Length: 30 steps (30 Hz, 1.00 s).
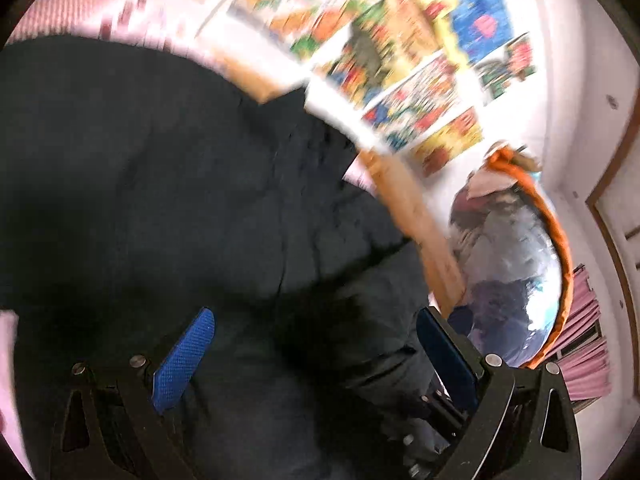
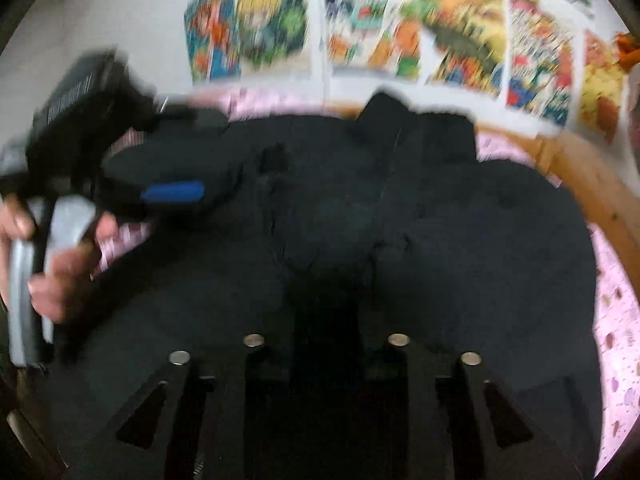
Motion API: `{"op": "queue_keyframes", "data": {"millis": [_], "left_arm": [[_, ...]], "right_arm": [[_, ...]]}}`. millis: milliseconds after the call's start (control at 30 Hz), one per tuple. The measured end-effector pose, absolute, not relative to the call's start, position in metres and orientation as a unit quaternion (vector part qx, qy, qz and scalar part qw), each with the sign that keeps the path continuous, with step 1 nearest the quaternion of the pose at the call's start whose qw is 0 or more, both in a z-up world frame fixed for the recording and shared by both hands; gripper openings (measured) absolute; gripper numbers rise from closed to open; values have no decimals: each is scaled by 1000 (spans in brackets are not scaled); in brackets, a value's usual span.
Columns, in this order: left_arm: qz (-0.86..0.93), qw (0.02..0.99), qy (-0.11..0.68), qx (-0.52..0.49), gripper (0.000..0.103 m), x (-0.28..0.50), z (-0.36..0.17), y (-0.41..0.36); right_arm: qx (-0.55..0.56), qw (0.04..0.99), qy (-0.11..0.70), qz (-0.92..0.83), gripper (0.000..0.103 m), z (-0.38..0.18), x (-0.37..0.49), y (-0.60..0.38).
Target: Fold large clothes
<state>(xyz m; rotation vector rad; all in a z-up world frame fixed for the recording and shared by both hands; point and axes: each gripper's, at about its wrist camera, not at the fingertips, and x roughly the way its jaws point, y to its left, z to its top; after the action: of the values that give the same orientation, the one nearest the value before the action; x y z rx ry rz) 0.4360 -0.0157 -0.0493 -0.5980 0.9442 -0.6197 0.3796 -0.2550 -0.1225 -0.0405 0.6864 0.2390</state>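
Black fabric: the dark garment [image 1: 180,200] fills the foreground of both views, spread across a pink-sheeted bed [image 2: 616,320].
Left tool [image 1: 316,344]: fingers spread wide, nothing between the blue pads [image 1: 182,360]; it hovers over the cloth.
Right tool [image 2: 324,360]: its fingertips are lost in the dark cloth, so I cannot tell whether it grips.
Step in hand, as judged: taking hold of an edge for a fold. Pinch a single layer near a corner, lift both ends level, lay it flat.
Left view only: an orange-rimmed basket [image 1: 560,240] of laundry beyond the wooden bed frame [image 1: 420,216].
Right view only: the hand [image 2: 68,264] holding the left tool, and the garment's far edge below the posters [image 2: 460,28].
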Motion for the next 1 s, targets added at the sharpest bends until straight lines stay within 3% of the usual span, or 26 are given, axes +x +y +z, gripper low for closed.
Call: {"op": "queue_keyframes", "data": {"millis": [100, 167, 267, 300, 333, 400, 467, 500, 833, 1000], "left_arm": [[-282, 769, 497, -286, 101, 446, -82, -28], [-269, 766, 520, -265, 101, 448, -93, -36], [-265, 774, 530, -224, 96, 447, -95, -51], [-264, 775, 533, -213, 84, 446, -95, -56], [-260, 776, 539, -201, 61, 446, -94, -61], [-246, 777, 553, -172, 30, 446, -96, -71], [-237, 788, 549, -147, 20, 445, -92, -77], [-236, 797, 538, -137, 9, 443, -87, -80], [-197, 920, 324, -101, 5, 424, 29, -58], [-116, 953, 272, -70, 5, 431, 50, -21]], "right_arm": [[5, 921, 349, 170, 66, -132, 369, -256], [11, 923, 339, 182, 72, -132, 353, -262], [15, 931, 318, 180, 72, -134, 327, -275], [18, 933, 312, 177, 72, -134, 322, -283], [23, 936, 305, 172, 72, -132, 315, -289], [35, 943, 295, 151, 72, -131, 305, -307], [48, 949, 286, 127, 72, -129, 294, -324], [55, 951, 280, 115, 72, -127, 287, -333], [59, 972, 225, 3, 72, -80, 330, -398], [36, 977, 209, 5, 72, -60, 391, -392]]}}
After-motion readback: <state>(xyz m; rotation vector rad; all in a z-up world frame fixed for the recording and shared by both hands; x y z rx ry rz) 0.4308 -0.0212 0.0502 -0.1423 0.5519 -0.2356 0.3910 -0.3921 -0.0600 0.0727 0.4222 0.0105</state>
